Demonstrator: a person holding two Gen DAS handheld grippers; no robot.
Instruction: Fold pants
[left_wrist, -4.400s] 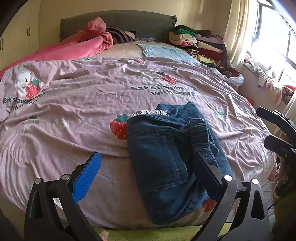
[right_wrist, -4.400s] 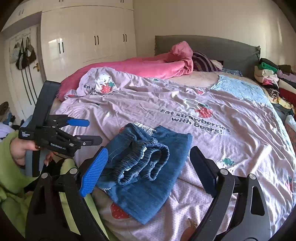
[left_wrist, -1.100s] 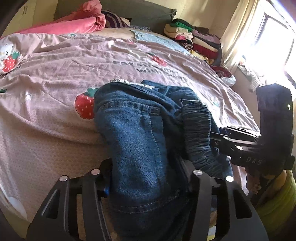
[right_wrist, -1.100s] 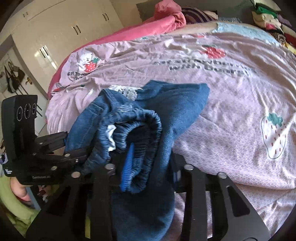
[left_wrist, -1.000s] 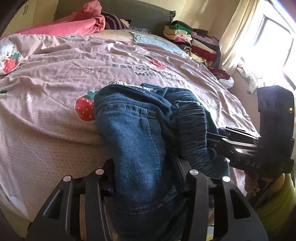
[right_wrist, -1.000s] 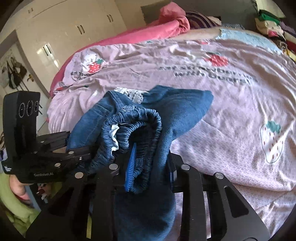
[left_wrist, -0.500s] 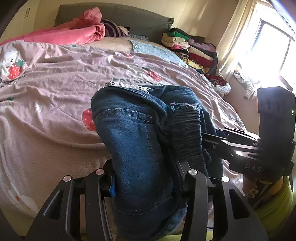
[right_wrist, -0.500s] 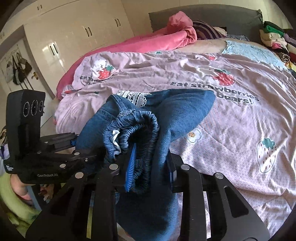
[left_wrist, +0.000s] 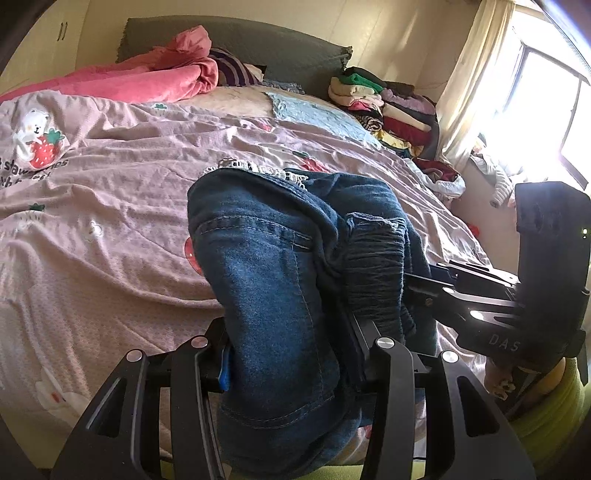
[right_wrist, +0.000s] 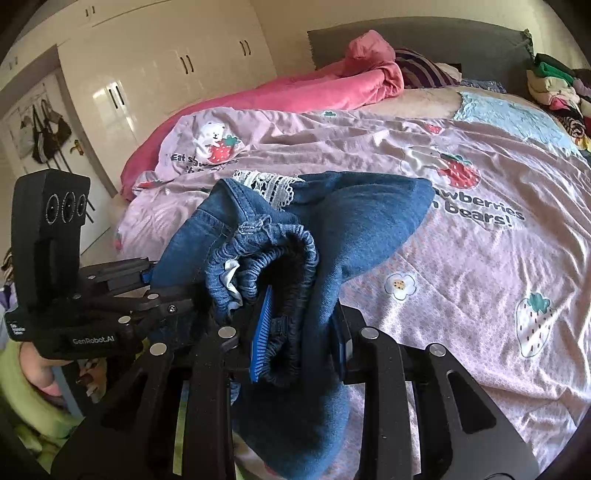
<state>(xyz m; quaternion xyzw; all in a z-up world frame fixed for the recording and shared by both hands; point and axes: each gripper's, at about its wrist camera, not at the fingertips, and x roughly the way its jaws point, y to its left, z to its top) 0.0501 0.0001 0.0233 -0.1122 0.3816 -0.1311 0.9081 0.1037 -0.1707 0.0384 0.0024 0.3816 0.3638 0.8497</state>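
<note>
— Denim pants (left_wrist: 273, 280): soft, fairly heavy, bunched above the bed (left_wrist: 92, 206) at 6 o'clock?

— Yes. Left hand-held gripper (left_wrist: 291, 363) and right hand-held gripper (right_wrist: 299, 339) each clamp them; elastic waistband grips best.

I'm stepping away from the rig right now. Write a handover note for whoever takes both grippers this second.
Left gripper: shut on the folded denim pants, gripping the seamed side.
Right gripper: shut on the same pants at the elastic waistband.
Pants: bunched and folded between the two grippers, held above the near edge of the pink strawberry bedspread; lace trim shows at the far end.
Done: pants folded into a bundle and picked up.
Left: set them down flat, probably on the bed, release both grippers, and tidy the fold if it slumps.
</note>
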